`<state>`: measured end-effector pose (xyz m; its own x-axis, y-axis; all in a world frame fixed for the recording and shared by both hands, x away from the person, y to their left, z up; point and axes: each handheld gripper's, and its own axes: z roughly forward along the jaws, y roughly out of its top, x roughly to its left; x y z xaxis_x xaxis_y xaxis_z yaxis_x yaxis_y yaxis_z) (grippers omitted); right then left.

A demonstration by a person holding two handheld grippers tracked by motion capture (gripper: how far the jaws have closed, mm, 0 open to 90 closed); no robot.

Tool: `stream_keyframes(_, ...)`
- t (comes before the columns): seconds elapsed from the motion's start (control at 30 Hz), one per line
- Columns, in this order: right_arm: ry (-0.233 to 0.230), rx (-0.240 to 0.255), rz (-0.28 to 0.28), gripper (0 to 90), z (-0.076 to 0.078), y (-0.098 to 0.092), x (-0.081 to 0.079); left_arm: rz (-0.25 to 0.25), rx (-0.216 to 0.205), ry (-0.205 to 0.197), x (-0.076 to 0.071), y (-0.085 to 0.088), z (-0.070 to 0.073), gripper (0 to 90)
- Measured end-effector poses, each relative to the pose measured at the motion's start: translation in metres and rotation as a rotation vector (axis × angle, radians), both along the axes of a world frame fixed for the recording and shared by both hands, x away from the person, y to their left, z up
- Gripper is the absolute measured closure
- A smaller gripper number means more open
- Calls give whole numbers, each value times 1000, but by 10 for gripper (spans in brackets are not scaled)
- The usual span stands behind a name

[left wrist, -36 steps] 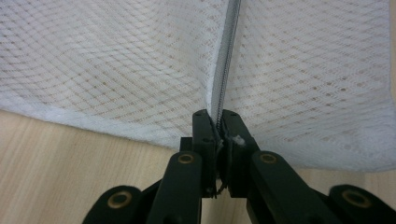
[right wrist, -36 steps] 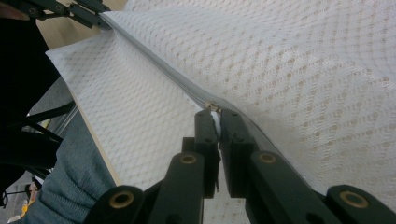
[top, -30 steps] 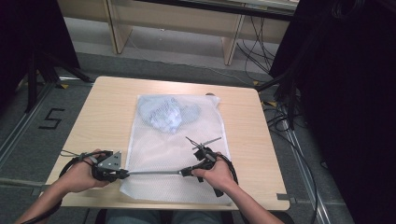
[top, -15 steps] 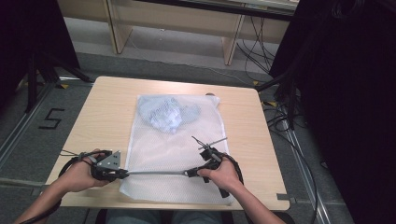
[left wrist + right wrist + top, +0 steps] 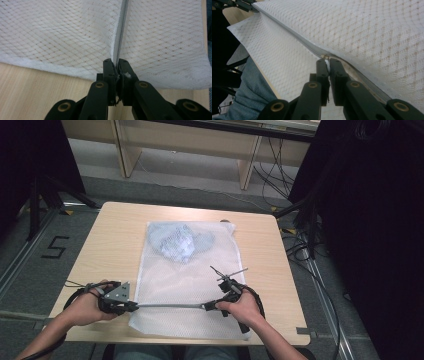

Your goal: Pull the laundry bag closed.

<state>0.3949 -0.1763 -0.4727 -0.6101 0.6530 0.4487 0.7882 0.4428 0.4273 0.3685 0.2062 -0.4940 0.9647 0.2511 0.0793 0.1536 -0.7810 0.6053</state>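
White mesh bag [image 5: 187,285] lies flat on the table [image 5: 115,240], its long side running away from the person. Inside the bag, at its far end, sits a bundle of pale blue cloth [image 5: 175,242].

Across the bag's near end runs the grey zipper [image 5: 170,306], pulled up into a taut ridge between the two grippers. The left gripper [image 5: 134,306] is at the bag's near left edge, jaws pressed together on the zipper's end; in the left gripper view [image 5: 117,65] the closed teeth [image 5: 120,37] run straight away from the jaws, with mesh spreading to both sides. The left hand [image 5: 87,307] rests on the table just left of the bag.

The right gripper [image 5: 207,307] is over the bag's near right part, its jaws clamped narrow on the zipper's slider; in the right gripper view [image 5: 327,61] the brass slider [image 5: 325,56] sits right at the jaw tips, with the zipper tape [image 5: 289,32] stretching off toward the left gripper [image 5: 237,3] at the upper left corner. The right hand [image 5: 245,307] lies on the bag's near right corner.

Below the bag in the right gripper view, past the table's near edge, shows a blue-grey trouser leg [image 5: 249,95].
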Motion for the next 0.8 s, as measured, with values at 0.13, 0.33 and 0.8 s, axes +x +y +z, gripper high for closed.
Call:
stream_keyframes(0.13,19,-11,-20,870,1,-1,-1,-1,1,1,0,-1,0,852)
stream_keyframes(0.33,22,-12,-30,870,0,-5,-1,3,-1,3,0,0,-1,852)
stream_keyframes(0.8,23,-28,-60,870,0,-15,-2,-2,6,4,1,0,-1,852)
